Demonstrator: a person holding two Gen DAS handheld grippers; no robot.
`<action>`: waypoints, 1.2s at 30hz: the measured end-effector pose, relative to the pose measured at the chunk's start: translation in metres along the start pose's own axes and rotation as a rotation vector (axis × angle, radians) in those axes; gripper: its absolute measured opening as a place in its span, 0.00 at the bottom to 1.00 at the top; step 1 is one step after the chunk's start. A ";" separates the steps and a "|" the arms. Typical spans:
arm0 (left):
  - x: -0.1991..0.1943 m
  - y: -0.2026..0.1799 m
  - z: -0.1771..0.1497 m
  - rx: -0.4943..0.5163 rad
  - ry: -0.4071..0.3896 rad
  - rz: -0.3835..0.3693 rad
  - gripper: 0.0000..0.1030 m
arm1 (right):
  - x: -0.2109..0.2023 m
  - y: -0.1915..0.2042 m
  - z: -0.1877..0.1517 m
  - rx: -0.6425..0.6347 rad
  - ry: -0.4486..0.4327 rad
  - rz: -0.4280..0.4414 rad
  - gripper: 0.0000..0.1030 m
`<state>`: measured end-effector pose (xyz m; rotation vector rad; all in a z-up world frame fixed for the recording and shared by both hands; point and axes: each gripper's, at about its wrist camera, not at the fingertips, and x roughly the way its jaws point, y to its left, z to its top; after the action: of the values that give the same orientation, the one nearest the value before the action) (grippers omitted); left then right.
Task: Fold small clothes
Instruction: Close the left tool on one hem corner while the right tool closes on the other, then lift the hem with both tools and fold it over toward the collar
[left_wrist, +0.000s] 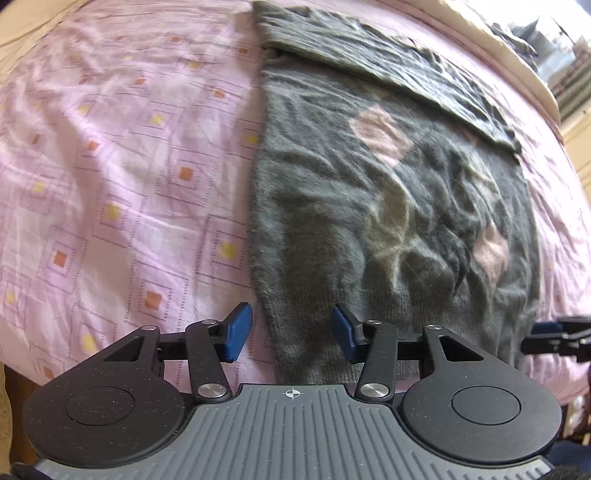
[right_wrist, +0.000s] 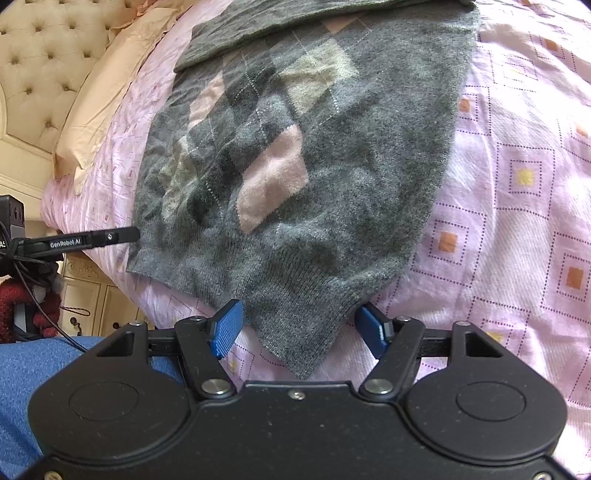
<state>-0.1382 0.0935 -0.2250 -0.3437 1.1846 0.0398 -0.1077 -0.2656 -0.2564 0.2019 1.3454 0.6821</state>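
A grey argyle sweater (left_wrist: 369, 192) with pink and cream diamonds lies flat on the pink bedsheet (left_wrist: 110, 166), a sleeve folded across its far part. My left gripper (left_wrist: 291, 332) is open at the sweater's near left hem corner, its blue pads on either side of the ribbed edge. The right gripper (left_wrist: 554, 336) shows at the right edge of the left wrist view. In the right wrist view the sweater (right_wrist: 295, 166) fills the middle, and my right gripper (right_wrist: 299, 328) is open around the near right hem corner. The left gripper (right_wrist: 92, 238) pokes in from the left there.
A patterned pink sheet (right_wrist: 517, 203) covers the bed. A cream pillow (right_wrist: 110, 92) and a tufted headboard (right_wrist: 48, 55) sit at the far left. Blue fabric (right_wrist: 55, 369) and a cream cabinet (right_wrist: 92, 302) lie below the bed edge. Clutter shows past the bed (left_wrist: 565, 55).
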 end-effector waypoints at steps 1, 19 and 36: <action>0.000 0.001 0.000 -0.011 -0.004 0.000 0.45 | 0.000 0.000 0.000 0.000 0.000 0.000 0.69; 0.011 -0.020 0.022 0.032 0.038 -0.126 0.07 | -0.008 -0.014 0.003 0.136 -0.016 0.024 0.12; -0.092 -0.042 0.102 0.001 -0.261 -0.235 0.07 | -0.133 0.005 0.064 0.146 -0.428 0.089 0.11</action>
<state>-0.0725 0.0967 -0.0970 -0.4604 0.8810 -0.1177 -0.0585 -0.3200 -0.1286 0.4990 0.9777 0.5750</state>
